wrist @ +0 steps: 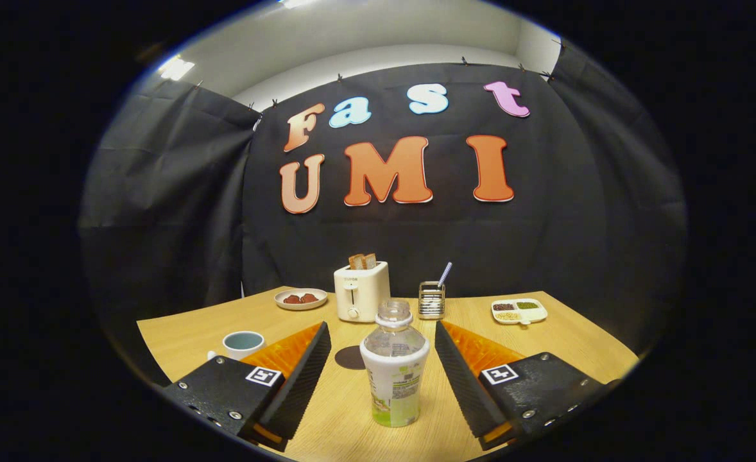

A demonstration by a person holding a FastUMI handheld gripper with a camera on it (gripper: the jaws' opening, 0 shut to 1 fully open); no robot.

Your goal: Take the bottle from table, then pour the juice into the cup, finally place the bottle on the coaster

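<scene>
Tool point(381, 369): fingers spread wide, one on each side of the bottle point(393, 366), not touching it. Bottle: upright on the tabletop point(545, 346), uncapped, a little green juice at the bottom. Coaster point(351, 357): dark, round, just behind the bottle. Cup point(242, 344): beyond the left finger. Toaster point(361, 290): further back

The pale wood-grain table point(558, 350) looks smooth and matt. On it, the clear plastic bottle point(394, 366) is glossy, wrapped in a white-and-green label that looks like paper or film. The cream toaster point(361, 292) has a smooth satin shell, and the small wire rack point(431, 300) gleams like polished metal. The gripper point(383, 369) fingers, spread either side of the bottle, are finely ribbed and matt.
</scene>
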